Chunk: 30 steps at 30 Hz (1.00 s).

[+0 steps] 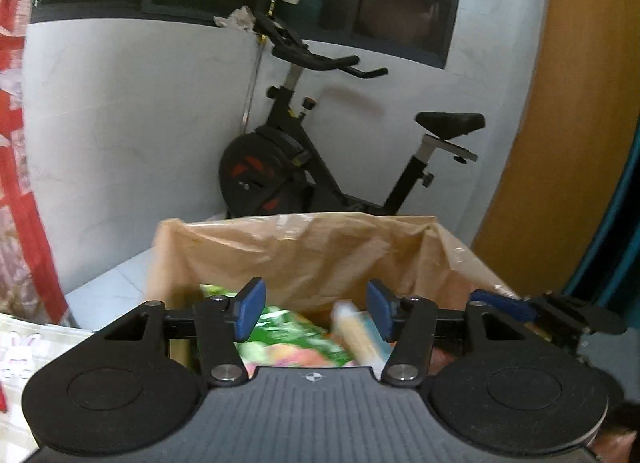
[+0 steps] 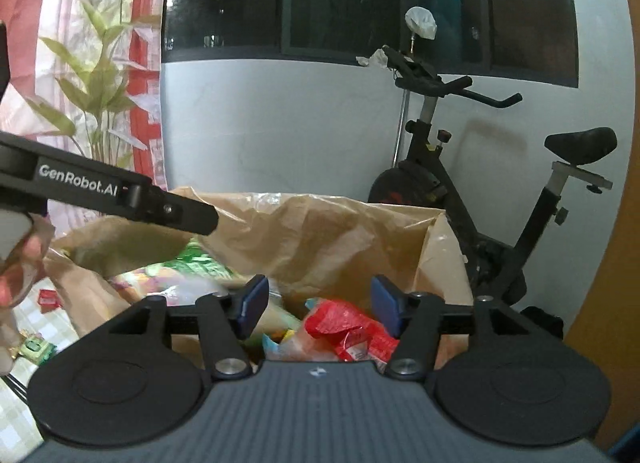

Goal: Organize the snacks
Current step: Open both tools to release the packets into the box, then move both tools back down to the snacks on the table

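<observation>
— So, where are the snacks?

— Inside the brown paper bag [image 2: 320, 231], under both claws. My right claw [image 2: 318, 309] is wide and holds nothing; the red packet [image 2: 352, 327] lies at 6 o'clock. My left claw [image 1: 314, 313] is also wide, above the green packet [image 1: 288, 331]. The bag walls leave little room.

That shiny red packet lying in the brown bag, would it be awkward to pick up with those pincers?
Probably a little. The red packet looks crinkled and glossy, so it is likely thin film: floppy and perhaps slippery. It seems puffy, so likely light. It lies among other snacks in the brown paper bag, so neighbours may shift when it is pulled.
</observation>
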### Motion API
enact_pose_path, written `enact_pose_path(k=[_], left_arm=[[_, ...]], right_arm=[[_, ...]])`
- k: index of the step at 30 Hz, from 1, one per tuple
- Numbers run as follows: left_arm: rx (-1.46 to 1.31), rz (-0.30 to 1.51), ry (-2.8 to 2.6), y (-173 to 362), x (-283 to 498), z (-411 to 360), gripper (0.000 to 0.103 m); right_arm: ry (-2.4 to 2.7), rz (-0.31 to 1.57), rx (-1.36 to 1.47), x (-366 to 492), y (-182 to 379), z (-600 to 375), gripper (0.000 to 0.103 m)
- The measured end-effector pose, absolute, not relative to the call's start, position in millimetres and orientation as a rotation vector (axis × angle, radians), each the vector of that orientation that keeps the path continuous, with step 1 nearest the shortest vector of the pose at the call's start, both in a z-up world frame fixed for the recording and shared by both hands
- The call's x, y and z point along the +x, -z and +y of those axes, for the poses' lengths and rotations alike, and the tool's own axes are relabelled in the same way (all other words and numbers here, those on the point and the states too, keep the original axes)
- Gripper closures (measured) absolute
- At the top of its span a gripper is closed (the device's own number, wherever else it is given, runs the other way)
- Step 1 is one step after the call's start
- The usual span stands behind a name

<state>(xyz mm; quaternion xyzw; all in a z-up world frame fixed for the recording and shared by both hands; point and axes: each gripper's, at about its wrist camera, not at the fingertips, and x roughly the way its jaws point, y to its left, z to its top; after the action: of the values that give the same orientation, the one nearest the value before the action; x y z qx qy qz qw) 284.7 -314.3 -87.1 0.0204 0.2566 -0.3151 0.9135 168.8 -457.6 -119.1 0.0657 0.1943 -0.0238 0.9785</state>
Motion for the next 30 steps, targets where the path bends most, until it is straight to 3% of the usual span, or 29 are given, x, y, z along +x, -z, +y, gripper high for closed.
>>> enact_pose_path(k=[6,19,24,30], left_arm=[[0.048,0.527,0.579,68.7,282.4,-245.5,0.044],[-0.003,0.544,0.291,45.4,248.6,-7.1,0.045],[-0.034,0.576,0.241,69.3,242.5,42.0,0.045],[-0.075,0.667,0.23,134.0,250.8,59.3,0.044]], right_arm=[[0.005,0.36,0.15,165.8,96.7,-433.9,0.043],[-0.224,0.354,0.222,201.9,65.9,-304.1,0.043],[-0.306,0.381,0.222,227.4,74.8,-242.4,0.043],[-0.392,0.469,0.127,255.0,109.7,-176.4,0.043]])
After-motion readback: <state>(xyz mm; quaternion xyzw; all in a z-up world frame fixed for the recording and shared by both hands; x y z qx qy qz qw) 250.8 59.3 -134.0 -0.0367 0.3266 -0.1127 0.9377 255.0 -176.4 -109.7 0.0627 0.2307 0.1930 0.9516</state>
